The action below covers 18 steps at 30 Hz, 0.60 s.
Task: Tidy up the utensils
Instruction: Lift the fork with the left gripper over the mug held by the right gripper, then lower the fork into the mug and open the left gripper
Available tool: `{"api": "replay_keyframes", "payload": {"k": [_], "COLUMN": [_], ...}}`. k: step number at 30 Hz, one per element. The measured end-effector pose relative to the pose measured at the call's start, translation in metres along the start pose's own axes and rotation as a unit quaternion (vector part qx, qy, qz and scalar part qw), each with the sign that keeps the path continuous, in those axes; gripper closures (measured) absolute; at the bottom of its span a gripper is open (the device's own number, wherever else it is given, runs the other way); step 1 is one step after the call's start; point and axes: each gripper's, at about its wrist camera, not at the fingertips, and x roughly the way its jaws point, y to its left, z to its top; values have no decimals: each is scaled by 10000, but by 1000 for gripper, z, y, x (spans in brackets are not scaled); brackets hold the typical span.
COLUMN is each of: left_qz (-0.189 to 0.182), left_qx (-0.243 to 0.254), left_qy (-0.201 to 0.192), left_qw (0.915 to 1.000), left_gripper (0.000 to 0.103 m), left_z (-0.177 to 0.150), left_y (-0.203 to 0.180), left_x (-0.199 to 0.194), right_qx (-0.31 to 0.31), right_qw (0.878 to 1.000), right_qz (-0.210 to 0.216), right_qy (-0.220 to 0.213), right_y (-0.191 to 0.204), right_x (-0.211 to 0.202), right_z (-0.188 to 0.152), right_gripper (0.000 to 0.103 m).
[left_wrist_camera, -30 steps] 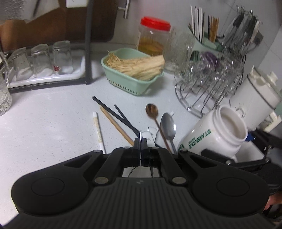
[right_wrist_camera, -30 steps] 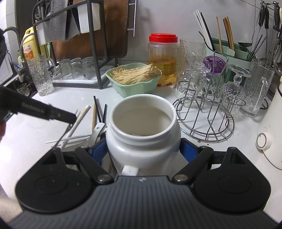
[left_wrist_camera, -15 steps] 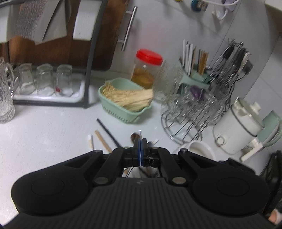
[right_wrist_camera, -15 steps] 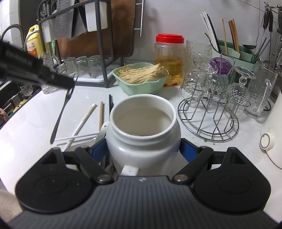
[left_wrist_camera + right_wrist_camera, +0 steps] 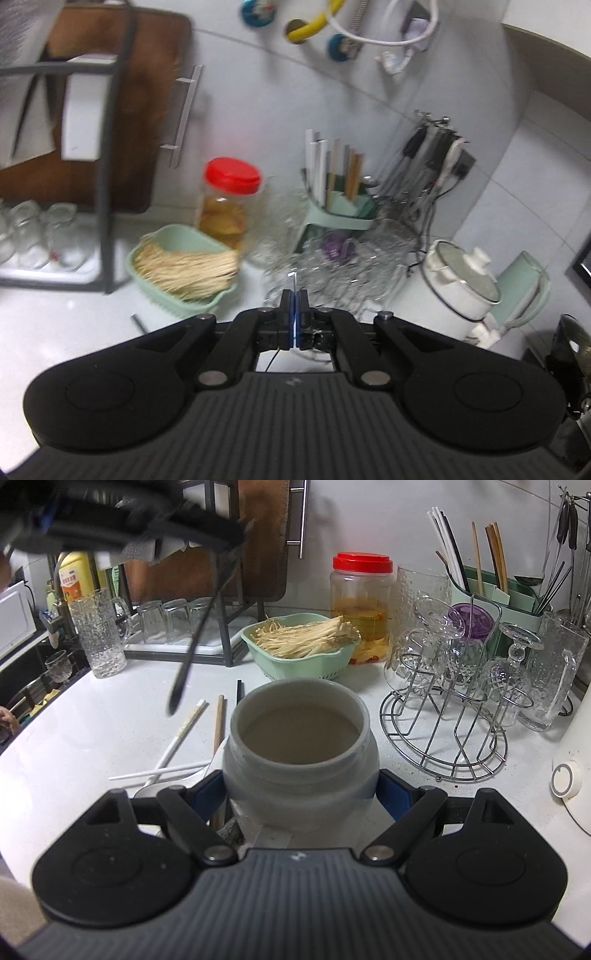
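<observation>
My right gripper [image 5: 301, 798] is shut on a white ceramic jar [image 5: 300, 764], open mouth up, just above the counter. My left gripper [image 5: 294, 295] is shut on a long thin metal utensil [image 5: 294, 281], seen edge-on between the pads. In the right wrist view the left gripper [image 5: 232, 531] is high at the upper left, and the utensil [image 5: 195, 635] hangs down from it, slanting left. On the counter left of the jar lie a white chopstick [image 5: 181, 734], a wooden chopstick [image 5: 219, 723], a black chopstick [image 5: 239, 690] and a spoon [image 5: 162, 788].
A green basket of enoki mushrooms [image 5: 295, 642] and a red-lidded jar [image 5: 362, 602] stand behind. A wire rack of glasses [image 5: 443, 716] and a green holder with chopsticks [image 5: 491, 587] are at the right. A tall glass [image 5: 101, 635] and dish rack are left; a white cooker [image 5: 461, 284] far right.
The left gripper has risen from the counter with the utensil in it and tilted up, so its view now shows the wall. The right gripper and jar have stayed put.
</observation>
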Motion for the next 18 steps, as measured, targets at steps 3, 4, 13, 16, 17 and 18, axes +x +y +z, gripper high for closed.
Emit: {"api": "replay_keyframes", "payload": {"k": [3,4,13,16,17,18], "left_qz": [-166,-205,-528,-552,-562,-564], "left_qx": [80,102,69,113,125,146], "left_qy": [-47,-42,88,175,198,220], "left_qw": [9998,9997,9985,9983,9981,9981], "left_gripper": [102,102,102,103,103,103], "left_z": [5,7,11,8,8,7], "left_y": [-11,-15,-27,-29,-30,-31], "left_x": [5,7,29,34,36,37], "right_qx": [14,13,23,19,17,17], "right_qw": [10000,10000,10000,10000,10000,10000], "right_qz": [8,7,6,16,18,21], "right_qy": [-3,-5,-17,-26,-32,-38], "right_y": [0,0,0,-1,0,-1], "right_x": [0,0,1,2,2,2], "right_z": [0,0,0,1,0,0], "right_gripper": [14,14,14,14,14,14]}}
